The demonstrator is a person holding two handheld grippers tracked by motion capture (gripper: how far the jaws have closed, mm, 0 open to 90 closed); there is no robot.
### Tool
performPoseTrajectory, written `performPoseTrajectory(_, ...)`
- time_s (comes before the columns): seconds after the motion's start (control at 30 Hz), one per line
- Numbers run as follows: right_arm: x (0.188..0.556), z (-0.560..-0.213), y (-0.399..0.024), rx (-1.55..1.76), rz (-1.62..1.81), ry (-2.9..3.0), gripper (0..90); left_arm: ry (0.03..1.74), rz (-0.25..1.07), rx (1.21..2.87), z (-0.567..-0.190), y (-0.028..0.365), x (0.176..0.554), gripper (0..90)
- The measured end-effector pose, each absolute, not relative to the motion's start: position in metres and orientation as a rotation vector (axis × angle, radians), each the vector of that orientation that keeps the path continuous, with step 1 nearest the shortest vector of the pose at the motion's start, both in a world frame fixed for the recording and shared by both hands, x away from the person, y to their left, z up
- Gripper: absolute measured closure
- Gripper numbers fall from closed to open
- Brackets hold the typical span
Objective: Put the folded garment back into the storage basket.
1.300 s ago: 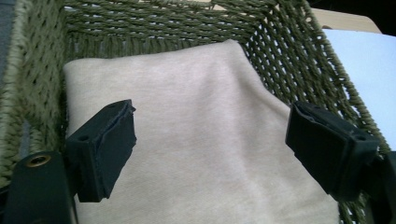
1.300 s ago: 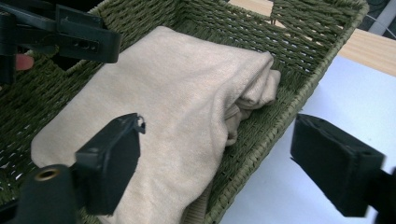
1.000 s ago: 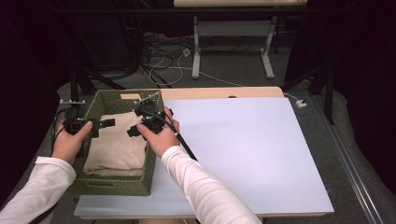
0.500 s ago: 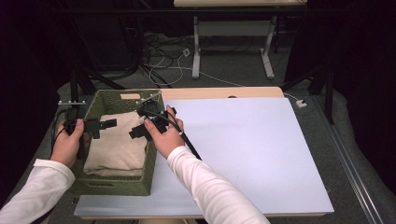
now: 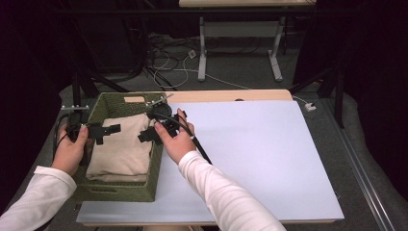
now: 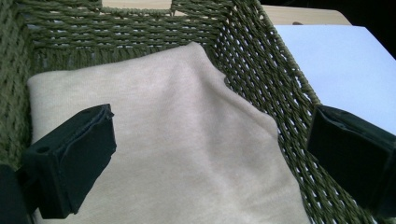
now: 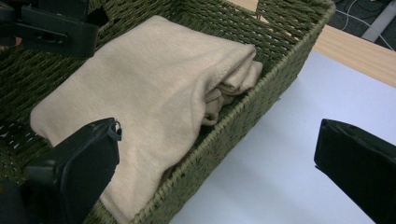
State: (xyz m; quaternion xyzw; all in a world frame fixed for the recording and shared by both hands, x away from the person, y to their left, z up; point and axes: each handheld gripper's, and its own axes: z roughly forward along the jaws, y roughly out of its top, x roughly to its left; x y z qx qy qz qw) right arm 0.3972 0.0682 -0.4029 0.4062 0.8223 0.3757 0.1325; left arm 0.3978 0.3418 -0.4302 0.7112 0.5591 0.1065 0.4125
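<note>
A folded beige cloth (image 5: 120, 151) lies inside the green woven basket (image 5: 115, 191) at the left end of the table. Both grippers hang above it with jaws wide and empty, probably to take the cloth from two sides. The left gripper (image 5: 98, 131) is over the basket's left wall, the right gripper (image 5: 153, 132) over its right wall. The right gripper view shows the folded layers at the cloth's edge (image 7: 229, 88); the high view does not make them out.

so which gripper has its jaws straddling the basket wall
The right gripper: one open jaw hangs over the folded beige cloth, the other outside the green wicker basket above the white board. The left gripper has both jaws over the cloth.
</note>
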Motion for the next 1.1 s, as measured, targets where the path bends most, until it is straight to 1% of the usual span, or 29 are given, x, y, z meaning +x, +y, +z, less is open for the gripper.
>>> performPoseTrajectory(0.2, 0.395, -0.402, 0.057, 1.195, 1.089, 2.39, 0.0, 1.4, 0.278, 1.797, -0.427, 0.334, 0.396, 1.7)
performPoseTrajectory(0.37, 0.388, -0.399, 0.043, 1.193, 1.081, 2.402, 0.0, 1.342, 0.274, 1.855, -0.423, 0.322, 0.392, 1.5)
performPoseTrajectory(0.57, 0.382, -0.394, 0.021, 1.205, 1.096, 2.395, 0.0, 1.305, 0.264, 1.869, -0.416, 0.306, 0.389, 1.4)
performPoseTrajectory(0.8, 0.375, -0.387, -0.02, 1.221, 1.103, 2.374, 0.0, 1.244, 0.244, 1.885, -0.407, 0.28, 0.382, 1.4)
performPoseTrajectory(0.93, 0.371, -0.383, -0.049, 1.248, 1.108, 2.339, 0.0, 1.22, 0.204, 1.879, -0.404, 0.268, 0.376, 1.4)
performPoseTrajectory(1.1, 0.364, -0.379, -0.088, 1.296, 1.111, 2.28, 0.0, 1.194, 0.188, 1.885, -0.402, 0.257, 0.371, 1.4)
